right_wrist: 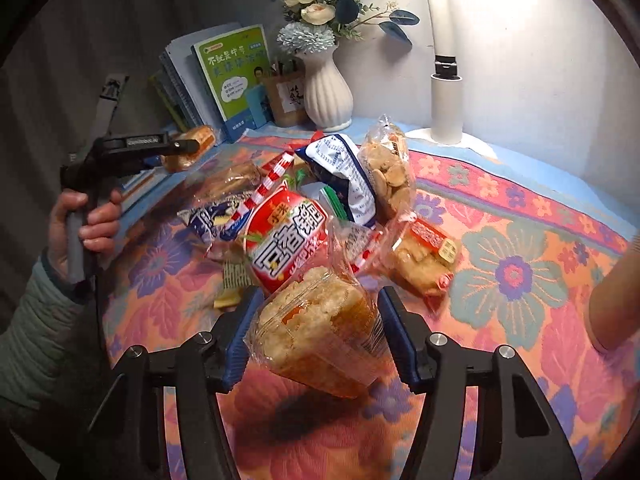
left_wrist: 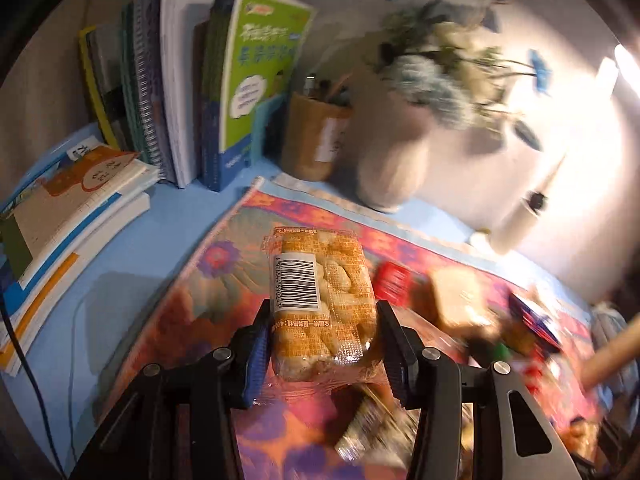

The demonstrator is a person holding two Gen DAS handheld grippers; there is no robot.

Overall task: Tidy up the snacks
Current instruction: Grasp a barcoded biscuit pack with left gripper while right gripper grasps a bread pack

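My left gripper [left_wrist: 322, 332] is shut on a wrapped bread pack with a barcode label [left_wrist: 320, 300], held above the flowered cloth [left_wrist: 192, 312]. It also shows from outside in the right wrist view [right_wrist: 188, 148], at the left. My right gripper [right_wrist: 318, 320] is shut on a clear pack of crispy rice cakes [right_wrist: 316, 332], lifted above the cloth [right_wrist: 500, 272]. Behind it lies a pile of snacks: a red bag [right_wrist: 288, 236], a blue-white bag [right_wrist: 344, 176], a biscuit bag [right_wrist: 392, 172] and a cracker pack [right_wrist: 424, 260].
Upright books [left_wrist: 224, 80] and a flat book stack [left_wrist: 68, 216] stand at the left. A brown pen cup [left_wrist: 312, 136], a white vase with flowers [right_wrist: 326, 88] and a white lamp base [right_wrist: 446, 108] line the back wall. A black cable [left_wrist: 24, 360] runs at the left edge.
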